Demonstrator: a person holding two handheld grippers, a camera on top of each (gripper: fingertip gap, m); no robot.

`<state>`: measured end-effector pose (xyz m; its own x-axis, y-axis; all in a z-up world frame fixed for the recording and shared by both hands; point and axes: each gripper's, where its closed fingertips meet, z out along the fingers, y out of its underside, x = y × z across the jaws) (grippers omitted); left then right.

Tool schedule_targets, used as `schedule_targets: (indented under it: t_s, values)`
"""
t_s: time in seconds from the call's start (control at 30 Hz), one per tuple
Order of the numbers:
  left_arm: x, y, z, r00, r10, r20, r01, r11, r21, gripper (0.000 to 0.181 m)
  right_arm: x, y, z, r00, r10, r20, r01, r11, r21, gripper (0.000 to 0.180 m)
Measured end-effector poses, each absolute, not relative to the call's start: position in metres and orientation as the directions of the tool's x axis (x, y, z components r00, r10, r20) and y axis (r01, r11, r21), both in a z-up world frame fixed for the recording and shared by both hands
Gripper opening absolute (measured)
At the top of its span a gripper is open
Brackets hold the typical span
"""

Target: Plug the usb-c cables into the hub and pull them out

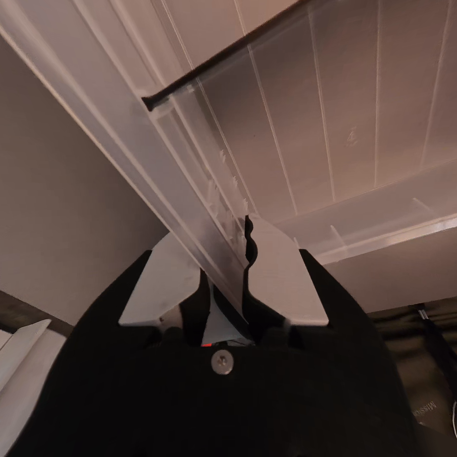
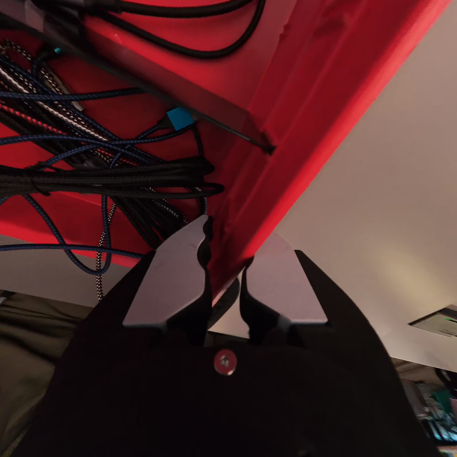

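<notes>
Here, two bins, left hand-held gripper [image 1: 228,249] clamping clear bin [image 1: 346,148], right hand-held gripper [image 2: 232,249] clamping red bin [image 2: 309,123].

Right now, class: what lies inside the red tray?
Inside the red tray lie tangled braided cables, a blue-tipped connector and a dark hub. The tangle hides the floor beneath and most plug ends.

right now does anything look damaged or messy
Yes. The clear bin shows white stress cracks along its rim by the left gripper. In the red bin, the cables lie tangled, some spilling over the edge.
</notes>
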<state>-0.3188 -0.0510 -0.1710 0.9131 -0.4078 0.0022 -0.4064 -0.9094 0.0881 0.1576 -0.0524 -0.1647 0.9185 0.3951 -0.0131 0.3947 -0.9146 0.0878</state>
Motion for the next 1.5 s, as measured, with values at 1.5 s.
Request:
schedule_targets:
  t_s: [1.5]
  values:
    - [-0.237, -0.085, -0.043, 0.703, -0.711, -0.028, -0.646, -0.621, -0.443, 0.03, -0.123, 0.006, -0.171, 0.924, 0.355, -0.145, 0.353, -0.935, -0.039, 0.041]
